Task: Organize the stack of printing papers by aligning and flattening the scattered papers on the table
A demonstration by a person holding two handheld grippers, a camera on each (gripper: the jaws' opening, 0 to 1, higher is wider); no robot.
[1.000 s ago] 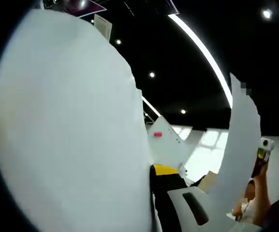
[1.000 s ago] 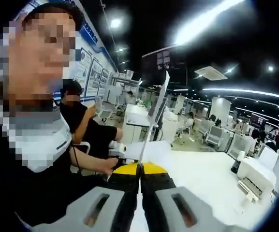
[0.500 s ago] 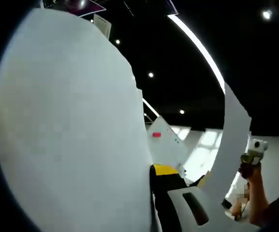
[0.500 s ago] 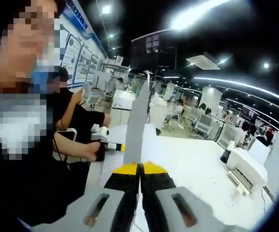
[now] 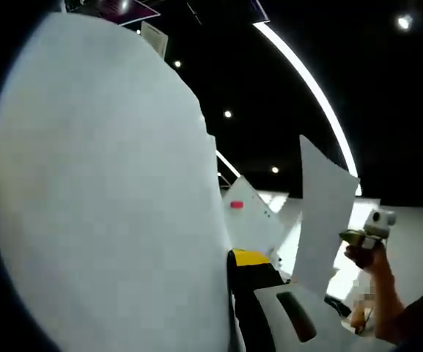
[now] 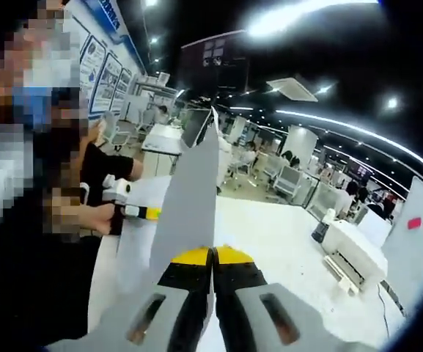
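Paper sheet (image 5: 108,198) was the biggest thing, rising just left of the left claw (image 5: 234,258), jaws pinched on its edge, lifted off the surface (image 6: 284,242), likely so it could hang straight for squaring. Second sheet (image 6: 189,198) stood edge-on up from the right claw (image 6: 212,254), jaws closed on it, same reason I'd guess. Other claw (image 6: 127,211) sat left of that sheet, near it. Printer-like box (image 6: 354,253) right of the claw, well apart. No trays or bins; contents n/a.
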